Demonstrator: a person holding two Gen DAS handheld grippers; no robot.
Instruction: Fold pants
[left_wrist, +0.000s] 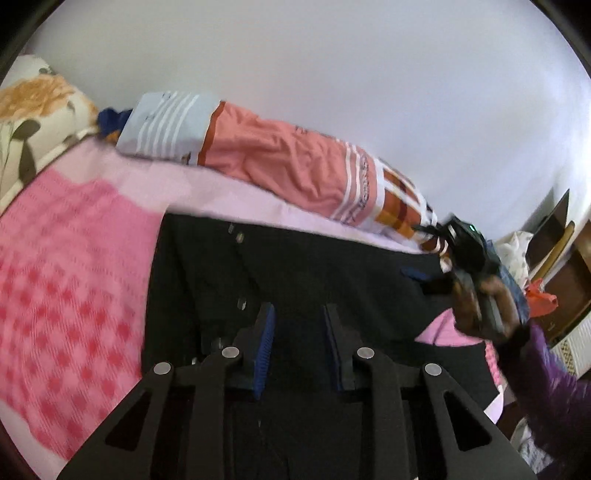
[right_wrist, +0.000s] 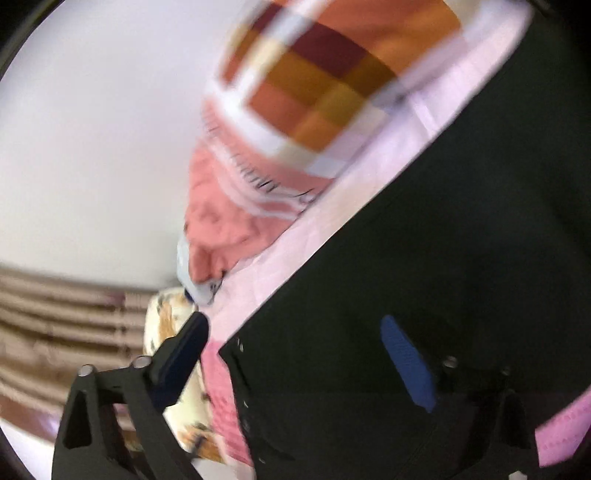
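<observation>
pink bed cover (left_wrist: 70, 280), checked, under all. nearest, left gripper (left_wrist: 299, 347), lower centre: jaws narrowed, no cloth seen pinched. black pants (left_wrist: 303, 266) flat mid-frame; soft, light, limp, likely best pinched at hem or waistband edge. right gripper (right_wrist: 295, 354) spread wide over the pants, empty. far, upper frame: folded blanket (left_wrist: 288, 162) along the wall.

A home bedroom: a bed (left_wrist: 74, 258) with pink checked cover lies under the left gripper (left_wrist: 299, 347), a floral pillow (left_wrist: 33, 110) and rolled blanket (left_wrist: 280, 162) beyond it against a plain wall (left_wrist: 332, 55).
</observation>
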